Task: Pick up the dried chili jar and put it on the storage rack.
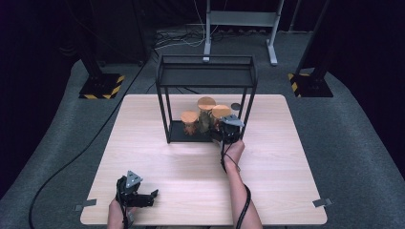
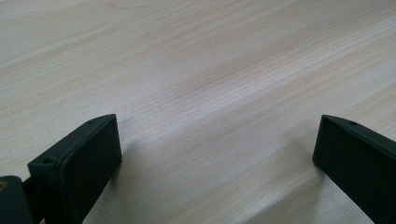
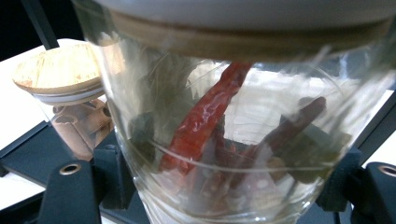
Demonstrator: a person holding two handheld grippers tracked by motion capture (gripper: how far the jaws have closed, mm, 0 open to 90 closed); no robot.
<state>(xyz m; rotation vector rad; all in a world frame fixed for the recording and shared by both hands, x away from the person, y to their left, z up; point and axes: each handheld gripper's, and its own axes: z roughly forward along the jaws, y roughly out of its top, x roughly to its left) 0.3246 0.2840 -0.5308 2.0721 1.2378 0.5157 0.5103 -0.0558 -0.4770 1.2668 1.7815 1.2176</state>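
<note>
Glass jar point(image 3: 233, 140) (wooden lid, dried chillies inside) clamped in right gripper point(image 3: 219, 186).

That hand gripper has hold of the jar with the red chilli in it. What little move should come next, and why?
Probably a short lift, then a pull toward the person. The right gripper is shut on the chilli jar, which sits on the bottom shelf of the black rack close beside two other jars; lifting first should keep it from dragging on the shelf or bumping them.
</note>
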